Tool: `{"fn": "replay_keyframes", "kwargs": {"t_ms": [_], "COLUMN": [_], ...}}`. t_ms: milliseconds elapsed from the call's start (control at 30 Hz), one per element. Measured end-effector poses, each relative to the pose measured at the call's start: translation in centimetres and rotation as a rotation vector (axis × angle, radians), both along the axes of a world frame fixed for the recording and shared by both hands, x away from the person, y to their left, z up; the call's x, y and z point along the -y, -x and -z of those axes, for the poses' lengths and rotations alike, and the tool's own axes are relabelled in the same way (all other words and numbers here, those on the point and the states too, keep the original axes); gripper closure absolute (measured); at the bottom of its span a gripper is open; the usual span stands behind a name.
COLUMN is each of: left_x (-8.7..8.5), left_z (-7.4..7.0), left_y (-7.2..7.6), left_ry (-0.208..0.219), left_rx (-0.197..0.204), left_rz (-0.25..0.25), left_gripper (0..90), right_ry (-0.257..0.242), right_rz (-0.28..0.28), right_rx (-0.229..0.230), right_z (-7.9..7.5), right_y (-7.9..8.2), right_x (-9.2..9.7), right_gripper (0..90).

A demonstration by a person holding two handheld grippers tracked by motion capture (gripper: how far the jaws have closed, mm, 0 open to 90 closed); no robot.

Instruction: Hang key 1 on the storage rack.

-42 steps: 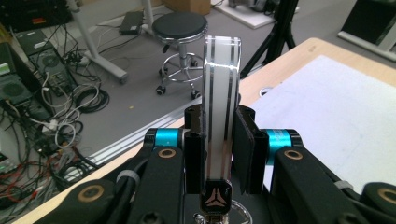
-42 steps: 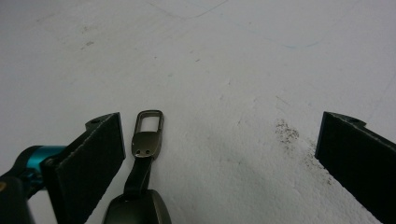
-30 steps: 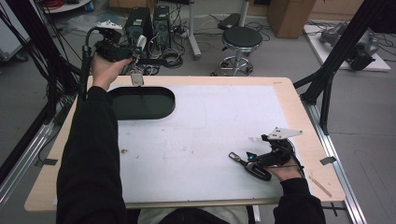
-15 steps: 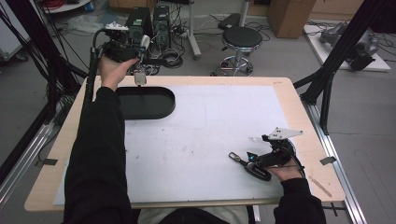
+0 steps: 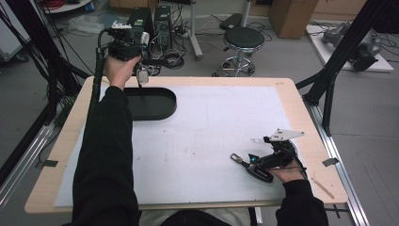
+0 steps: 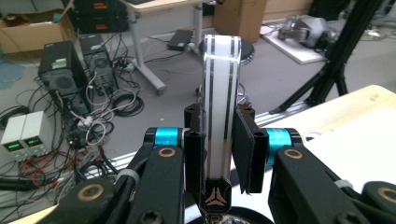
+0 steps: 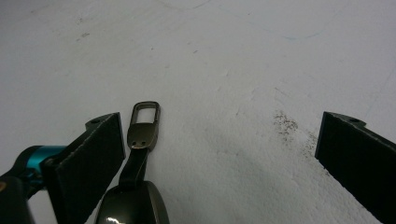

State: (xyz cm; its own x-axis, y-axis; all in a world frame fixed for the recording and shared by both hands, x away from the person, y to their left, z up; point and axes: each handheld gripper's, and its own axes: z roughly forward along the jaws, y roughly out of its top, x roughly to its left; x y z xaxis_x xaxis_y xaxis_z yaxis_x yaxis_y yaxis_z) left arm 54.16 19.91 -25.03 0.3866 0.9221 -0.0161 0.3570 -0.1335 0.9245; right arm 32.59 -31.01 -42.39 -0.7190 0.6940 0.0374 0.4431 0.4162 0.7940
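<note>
From the high view, the left gripper [image 5: 140, 70] is held up past the far left corner of the light wooden desk [image 5: 291, 89], and from its jaws hangs a slim white fob with dark stripes [image 5: 142, 75], just above the far rim of the black oval tray [image 5: 160, 110] that sits on the white mat [image 5: 207, 127] near that far left corner; the right gripper [image 5: 249, 162] rests on the mat near the right end of the near edge, held by the right hand [image 5: 287, 172], with a dark metal key fob with a strap and clasp [image 5: 242, 161] lying at its tip

In the left gripper view, the jaws are clamped on the white fob with dark stripes [image 6: 219, 112], which stands upright between the two black pads [image 6: 247, 149]; its dark lower end bears a small emblem; beyond it lie a grey floor with black computer towers [image 6: 60, 70] and tangled cables [image 6: 112, 102]

In the right gripper view, the jaws stand wide apart over the white mat [image 7: 233, 70]; the dark metal key fob [image 7: 137, 163] lies just beside the left pad [image 7: 93, 154], its rectangular clasp pointing away, and whether the two touch is unclear
</note>
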Motion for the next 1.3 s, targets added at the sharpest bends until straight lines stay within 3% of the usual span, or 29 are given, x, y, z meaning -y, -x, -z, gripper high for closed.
{"fn": "replay_keyframes", "kwargs": {"t_ms": [100,267,367,433,533,600,667,700,900,1000,1300], "left_x": [0.7,1.5,1.7,1.8,2.0,1.9,1.6,1.4,0.8,1.0,0.3], "left_z": [-0.1,-0.2,0.0,0.0,0.1,0.3,0.4,0.5,0.2,-0.1,-0.1], "left_y": [-0.4,-0.9,-1.0,-1.0,-0.7,-0.6,-0.6,-0.4,0.7,1.9,5.0], "left_ry": [-0.026,-0.048,-0.037,-0.041,-0.118,-0.138,-0.122,-0.108,-0.076,-0.065,-0.091], "left_rx": [0.004,-0.016,-0.028,-0.033,-0.026,-0.066,-0.098,-0.102,-0.106,-0.091,-0.067], "left_rz": [-0.013,0.006,0.016,0.017,-0.003,0.030,0.071,0.101,0.158,0.222,0.241], "left_gripper": [75.1,74.7,70.8,54.1,33.2,17.8,6.0,5.3,2.2,2.2,2.2], "right_ry": [0.002,0.001,0.000,-0.002,-0.005,-0.006,-0.004,-0.005,-0.003,-0.004,-0.008], "right_rz": [-0.002,-0.002,-0.002,-0.002,0.000,0.001,0.000,-0.001,-0.001,0.001,-0.005], "right_rx": [-0.003,-0.002,0.000,0.002,0.001,0.001,0.006,0.003,0.004,-0.001,-0.003], "right_z": [0.0,0.0,0.0,0.0,-0.1,-0.1,-0.1,-0.1,-0.1,0.0,0.0], "right_y": [0.0,0.0,0.1,0.1,0.2,0.2,0.1,0.1,0.1,0.1,0.1], "right_x": [0.0,0.0,0.1,0.2,0.2,0.2,0.2,0.2,0.1,0.1,-0.1], "right_gripper": [0.9,0.8,0.8,0.8,0.9,0.9,0.8,0.8,0.9,0.8,0.8]}}
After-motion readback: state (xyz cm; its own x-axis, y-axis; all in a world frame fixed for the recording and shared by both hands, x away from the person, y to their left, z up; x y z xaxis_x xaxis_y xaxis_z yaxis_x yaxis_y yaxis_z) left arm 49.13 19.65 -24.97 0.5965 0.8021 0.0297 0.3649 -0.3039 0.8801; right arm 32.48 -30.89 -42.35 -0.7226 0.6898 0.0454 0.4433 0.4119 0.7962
